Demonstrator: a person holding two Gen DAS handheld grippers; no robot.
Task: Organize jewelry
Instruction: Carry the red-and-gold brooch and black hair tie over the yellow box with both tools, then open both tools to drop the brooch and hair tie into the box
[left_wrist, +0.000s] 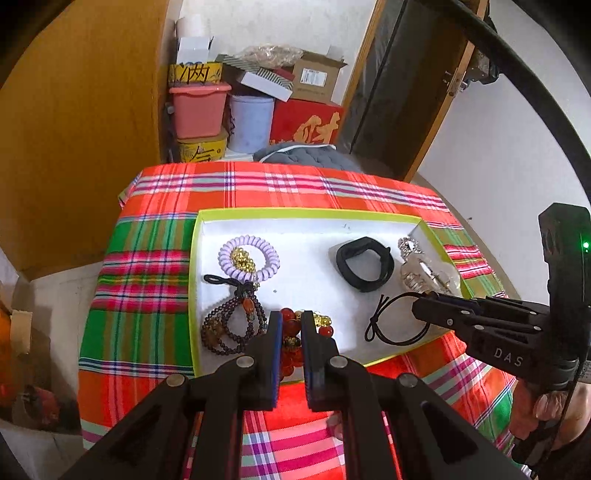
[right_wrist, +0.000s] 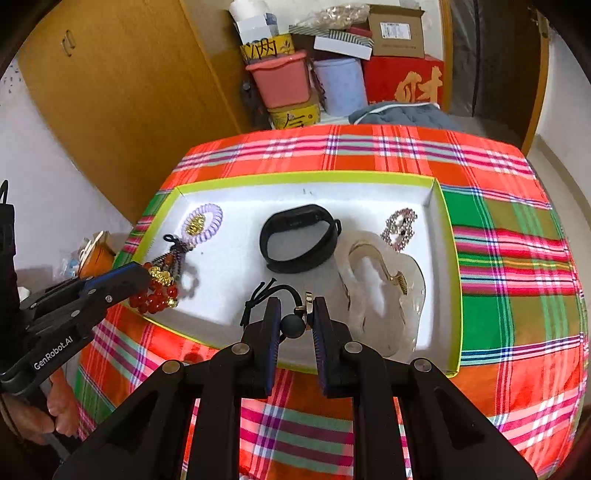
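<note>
A white tray with a lime rim lies on the plaid cloth. It holds a lilac coil hair tie, a dark bead bracelet, a black wristband, a clear hair claw and a rhinestone clip. My left gripper is shut on a red and gold bead bracelet at the tray's near edge. My right gripper is shut on a black cord hair tie.
The plaid cloth covers a small table. Behind it are stacked boxes, a pink tub and a lilac bucket. A wooden cabinet stands left, a dark door right.
</note>
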